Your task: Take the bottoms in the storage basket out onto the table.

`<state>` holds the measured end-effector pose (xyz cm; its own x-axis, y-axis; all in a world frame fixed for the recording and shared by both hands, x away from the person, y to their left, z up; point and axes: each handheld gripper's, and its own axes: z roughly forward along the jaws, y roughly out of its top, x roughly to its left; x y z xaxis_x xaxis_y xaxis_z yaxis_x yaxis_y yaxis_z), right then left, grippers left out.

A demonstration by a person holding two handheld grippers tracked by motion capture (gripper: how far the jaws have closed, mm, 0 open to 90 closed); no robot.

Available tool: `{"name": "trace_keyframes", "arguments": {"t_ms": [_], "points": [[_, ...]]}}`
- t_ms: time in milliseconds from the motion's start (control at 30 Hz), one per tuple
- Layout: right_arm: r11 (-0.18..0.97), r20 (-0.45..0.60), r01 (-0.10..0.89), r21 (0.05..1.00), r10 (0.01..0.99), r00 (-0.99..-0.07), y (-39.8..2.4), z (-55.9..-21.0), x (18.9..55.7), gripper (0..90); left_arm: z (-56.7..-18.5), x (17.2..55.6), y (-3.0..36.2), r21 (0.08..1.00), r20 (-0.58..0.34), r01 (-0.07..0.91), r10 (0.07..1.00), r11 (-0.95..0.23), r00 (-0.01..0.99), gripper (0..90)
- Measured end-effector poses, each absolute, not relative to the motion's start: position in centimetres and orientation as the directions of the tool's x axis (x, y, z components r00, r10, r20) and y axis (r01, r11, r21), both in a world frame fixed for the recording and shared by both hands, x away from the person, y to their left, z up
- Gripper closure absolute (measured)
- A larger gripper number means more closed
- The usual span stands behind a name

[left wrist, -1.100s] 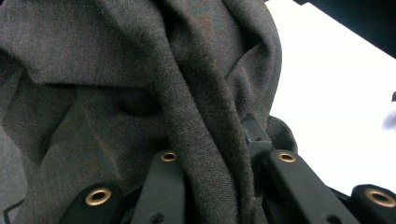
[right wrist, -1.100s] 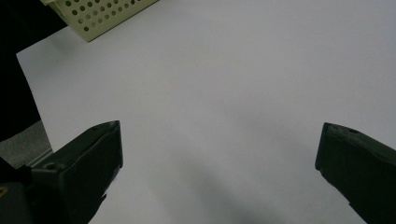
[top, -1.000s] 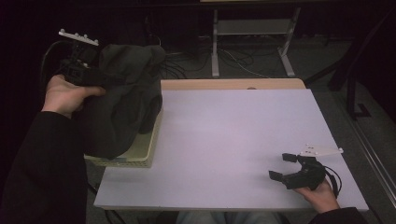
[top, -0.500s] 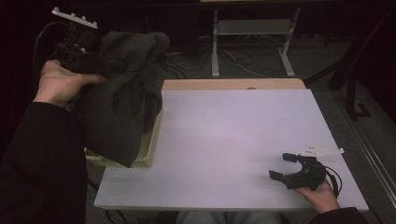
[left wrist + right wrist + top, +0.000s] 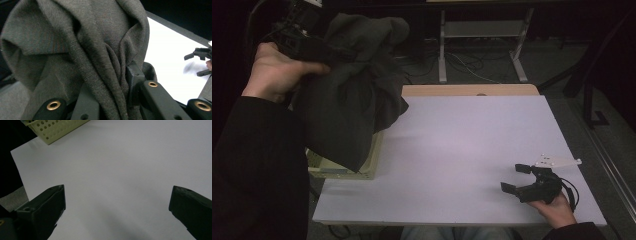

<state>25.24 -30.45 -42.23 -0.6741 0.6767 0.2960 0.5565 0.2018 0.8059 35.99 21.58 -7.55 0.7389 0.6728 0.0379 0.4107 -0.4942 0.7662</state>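
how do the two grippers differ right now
The left gripper is shut on a dark cloth; the right gripper is open with nothing between its jaws. The left is held up above the basket at the table's left edge; the right sits low over the bare table near its front right corner. Both are black two-jaw tools, each held in a hand.

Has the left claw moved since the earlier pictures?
Yes. The left claw, shut on the dark cloth, has risen up and away from the basket, lifting the cloth with it.
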Motion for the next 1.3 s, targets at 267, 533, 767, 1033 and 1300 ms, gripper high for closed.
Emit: {"name": "trace_keyframes", "arguments": {"t_ms": [267,533,767,1033,1300], "points": [[0.2,0.294,0.553,0.809,0.677,-0.674,-30.5,-42.1,25.1,0.3,-7.8,36.3,19.8,0.767,0.034,0.397,0.649,-0.504,0.76,74.8],[0.192,0.299,0.554,0.81,0.678,-0.672,-30.6,-42.0,25.1,0.3,-8.7,37.2,17.5,0.757,0.014,0.4,0.625,-0.516,0.781,74.8],[0.192,0.297,0.551,0.812,0.677,-0.674,-30.7,-42.0,25.0,0.3,-9.8,38.1,15.3,0.735,0.006,0.394,0.587,-0.552,0.81,74.7],[0.184,0.299,0.548,0.816,0.677,-0.673,-30.7,-41.9,25.0,0.3,-10.8,38.9,13.7,0.741,-0.016,0.386,0.56,-0.55,0.828,75.8],[0.197,0.296,0.551,0.811,0.673,-0.677,-30.7,-41.9,25.0,0.3,-11.9,39.3,11.6,0.739,-0.027,0.369,0.522,-0.563,0.852,76.1]]}}
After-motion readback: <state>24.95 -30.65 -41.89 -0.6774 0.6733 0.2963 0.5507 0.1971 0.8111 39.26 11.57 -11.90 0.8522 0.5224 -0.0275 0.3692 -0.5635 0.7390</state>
